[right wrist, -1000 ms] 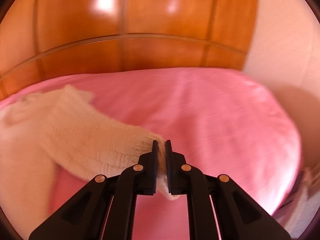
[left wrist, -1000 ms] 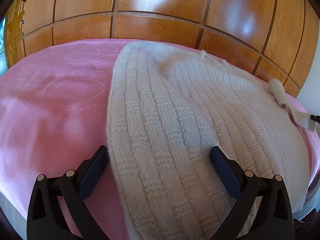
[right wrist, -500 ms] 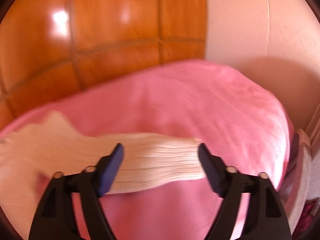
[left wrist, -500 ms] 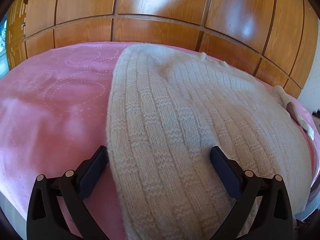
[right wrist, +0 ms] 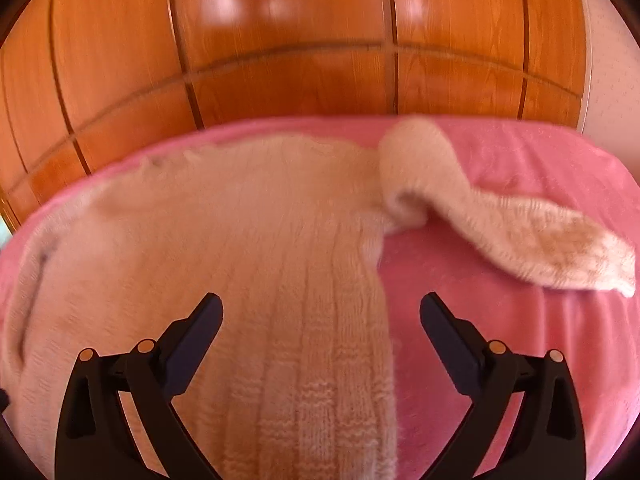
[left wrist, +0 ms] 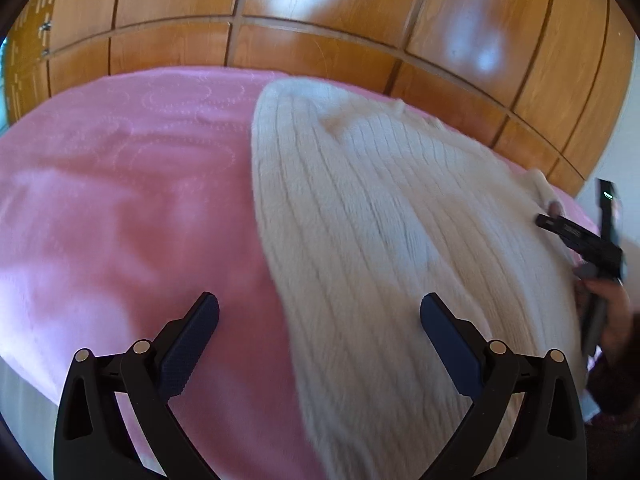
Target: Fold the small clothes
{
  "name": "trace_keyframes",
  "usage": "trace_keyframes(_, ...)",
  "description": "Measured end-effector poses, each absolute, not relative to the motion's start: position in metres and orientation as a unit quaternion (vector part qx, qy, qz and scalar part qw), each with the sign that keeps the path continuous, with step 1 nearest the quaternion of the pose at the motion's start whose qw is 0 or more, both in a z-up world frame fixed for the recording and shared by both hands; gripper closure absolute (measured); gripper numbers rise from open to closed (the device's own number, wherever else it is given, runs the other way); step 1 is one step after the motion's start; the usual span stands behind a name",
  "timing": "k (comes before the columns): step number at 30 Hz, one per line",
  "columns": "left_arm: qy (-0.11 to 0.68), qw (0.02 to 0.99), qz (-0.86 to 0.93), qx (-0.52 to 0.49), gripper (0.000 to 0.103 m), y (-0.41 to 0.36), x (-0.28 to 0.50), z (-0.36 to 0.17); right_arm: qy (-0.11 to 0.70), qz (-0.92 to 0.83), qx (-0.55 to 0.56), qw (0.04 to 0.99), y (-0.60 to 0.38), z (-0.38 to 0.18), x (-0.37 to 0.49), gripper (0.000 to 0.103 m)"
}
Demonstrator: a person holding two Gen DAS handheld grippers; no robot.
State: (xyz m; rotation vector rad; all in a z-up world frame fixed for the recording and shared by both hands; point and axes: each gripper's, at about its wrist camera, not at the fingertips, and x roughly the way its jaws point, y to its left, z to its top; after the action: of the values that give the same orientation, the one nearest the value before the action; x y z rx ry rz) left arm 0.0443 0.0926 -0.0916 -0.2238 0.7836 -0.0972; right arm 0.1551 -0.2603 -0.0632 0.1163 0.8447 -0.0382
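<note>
Cream ribbed sweater (right wrist: 248, 240) spread flat on the pink bedspread (right wrist: 500, 160), body lengthwise toward the wooden panelling (right wrist: 280, 60). One sleeve (right wrist: 492, 224) now lying loose on the bedspread, stretched out sideways from the shoulder, cuff end resting on the pink and touching nothing else. A second ago pinched between the right gripper's closed jaws; half a second ago lying across between them as they parted; now let go and left well ahead and to the side.

Right gripper (right wrist: 320, 316) with jaws just opened to full spread, nothing between the pads, hovering over the sweater's side edge, lower body below. In the left wrist view, seen at the far side of the sweater as a dark blurred shape (left wrist: 580, 240), a hand (left wrist: 612, 312) behind it.

Left gripper (left wrist: 320, 316) likewise wide open and empty, straddling the sweater's other side edge (left wrist: 276, 280), one pad over bare bedspread, the other over knit. No pad pressing on cloth in either view.

Judged from this: sleeve pulled straight and released, so a laying-out step finished rather than a fold. Garment still unfolded. Likely next need: a fresh grasp on sleeve or side edge to bring it over the body. Some blur in both views, so fine wrinkles hard to tell.
</note>
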Motion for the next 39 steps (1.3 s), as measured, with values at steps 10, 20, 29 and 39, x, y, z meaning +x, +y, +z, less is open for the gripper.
trace_keyframes(10,0.439,0.889,-0.115,-0.066,0.069,0.065,0.024,-0.086,0.412,-0.018,0.084,0.907,-0.279,-0.069,0.159,0.004)
trace_keyframes(20,0.458,0.878,-0.126,-0.055,0.095,0.119,0.023,-0.047,0.41,-0.022,0.083,0.908,-0.281,-0.067,0.155,0.004)
trace_keyframes(29,0.454,0.889,-0.032,-0.048,0.097,0.186,0.039,-0.049,0.412,-0.025,0.078,0.908,-0.278,-0.068,0.156,0.003)
trace_keyframes(39,0.398,0.898,0.163,0.096,0.098,0.292,0.12,-0.006,0.414,-0.03,0.073,0.907,-0.275,-0.069,0.158,0.003)
